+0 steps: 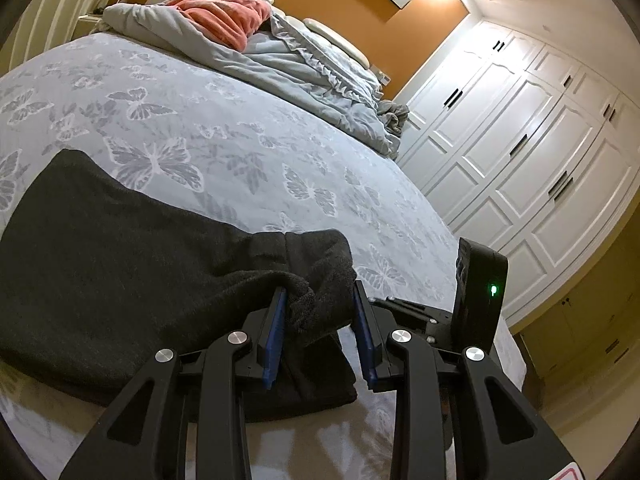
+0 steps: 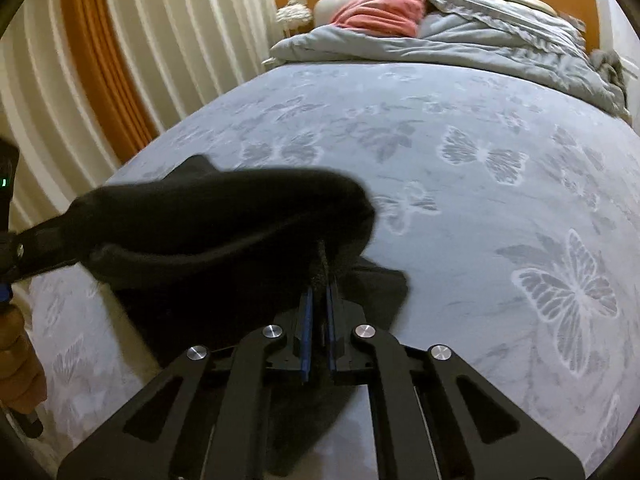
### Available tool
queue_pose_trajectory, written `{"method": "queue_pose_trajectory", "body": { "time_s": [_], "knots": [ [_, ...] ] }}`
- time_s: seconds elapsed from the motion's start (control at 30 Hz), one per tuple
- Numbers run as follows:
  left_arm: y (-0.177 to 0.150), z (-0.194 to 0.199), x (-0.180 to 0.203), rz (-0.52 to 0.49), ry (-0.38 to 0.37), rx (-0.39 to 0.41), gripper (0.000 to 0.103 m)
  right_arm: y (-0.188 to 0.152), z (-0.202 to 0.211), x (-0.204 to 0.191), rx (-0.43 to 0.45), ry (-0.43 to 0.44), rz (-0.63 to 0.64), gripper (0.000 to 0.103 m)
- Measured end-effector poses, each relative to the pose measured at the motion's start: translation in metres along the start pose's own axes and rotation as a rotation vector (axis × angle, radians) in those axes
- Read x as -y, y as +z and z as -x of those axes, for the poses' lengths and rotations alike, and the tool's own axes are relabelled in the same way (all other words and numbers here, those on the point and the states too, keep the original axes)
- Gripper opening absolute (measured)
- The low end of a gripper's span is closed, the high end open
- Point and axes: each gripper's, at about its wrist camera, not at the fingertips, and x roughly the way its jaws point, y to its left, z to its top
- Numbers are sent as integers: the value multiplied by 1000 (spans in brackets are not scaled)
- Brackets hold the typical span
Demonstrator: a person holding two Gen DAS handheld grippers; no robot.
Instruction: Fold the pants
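Dark grey pants lie folded on the butterfly-print bed sheet. My left gripper is open, its blue pads on either side of a bunched end of the pants, with a visible gap. In the right wrist view the pants are lifted and blurred. My right gripper is shut on an edge of the pants, which rises between its blue pads. The left gripper's black body shows at the left edge.
A grey duvet and a pink blanket are heaped at the head of the bed. White wardrobe doors stand to the right of the bed. White and orange curtains hang on the left.
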Motion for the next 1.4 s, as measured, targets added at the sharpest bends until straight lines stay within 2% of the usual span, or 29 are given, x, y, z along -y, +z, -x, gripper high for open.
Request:
{"method": "queue_pose_trajectory", "body": {
  "time_s": [0.1, 0.13, 0.17, 0.23, 0.3, 0.4, 0.47, 0.53, 0.57, 0.6, 0.63, 0.67, 0.7, 0.77, 0.87, 0.93, 0.97, 1.0, 1.03, 1.07, 1.1, 1.13, 1.17, 1.3, 1.33, 1.4],
  "knots": [
    [0, 0, 1, -2, 1, -2, 28, 0, -3, -19, -17, -51, 43, 5],
    [-1, 0, 1, -3, 1, -3, 28, -1, -5, -25, -26, -93, 62, 5],
    [-1, 0, 1, -5, -1, -3, 28, -1, -7, -29, -37, -92, 76, 5],
    [-3, -3, 3, -14, -5, -14, 28, -5, -10, -34, -52, -4, 55, 5],
    [-5, -8, 3, -18, -11, -31, 28, -6, -25, -28, -82, 129, -62, 5],
    [-14, -23, 4, -18, -6, -83, 29, -13, -48, -15, -115, 186, -184, 4],
    [-23, -31, 5, -32, 11, -104, 30, -19, -40, -6, -118, 214, -205, 5],
    [-36, -44, 5, -41, 28, -156, 32, -30, -7, 1, -118, 188, -168, 10],
    [-42, -49, 4, -40, 33, -176, 33, -35, 6, 5, -108, 152, -156, 19],
    [-49, -56, 2, -41, 47, -205, 37, -41, 24, 11, -90, 95, -148, 38],
    [-59, -63, 1, -43, 74, -222, 44, -49, 45, 18, -61, 16, -159, 48],
    [-65, -63, 2, -64, 90, -191, 45, -58, 67, 25, -16, -65, -184, 55],
    [-72, -60, 8, -115, 111, -161, 49, -65, 83, 30, 22, -107, -213, 55],
    [-79, -55, 18, -194, 154, -154, 51, -75, 109, 35, 64, -125, -288, 55],
    [-83, -28, 27, -234, 130, -163, 63, -64, 115, 18, 79, -104, -298, 55],
    [-78, -1, 24, -234, 144, -135, 69, -53, 105, 3, 65, -68, -284, 65],
    [-75, 11, 20, -233, 156, -124, 70, -47, 95, -6, 48, -46, -288, 78],
    [-71, 22, 16, -230, 167, -116, 72, -43, 83, -12, 27, -40, -297, 80],
    [-68, 33, 11, -229, 178, -110, 73, -40, 68, -18, -4, -49, -303, 80],
    [-64, 46, 3, -232, 206, -109, 73, -35, 51, -23, -35, -52, -298, 54],
    [-60, 60, -7, -231, 235, -109, 74, -36, 37, -26, -76, -45, -290, 13],
    [-57, 70, -14, -226, 248, -108, 74, -38, 23, -30, -138, -69, -292, 12],
    [-55, 81, -24, -219, 261, -105, 74, -38, 25, -30, -126, -83, -294, 9],
    [-47, 113, -71, -174, 333, -65, 79, -30, 60, -13, 8, -57, -351, 7],
    [-46, 115, -83, -152, 349, -54, 79, -33, 58, -1, 12, -96, -382, 8],
    [-46, 123, -109, -75, 365, -9, 78, -49, 39, 29, -95, -311, -435, 11]
  ]
}}
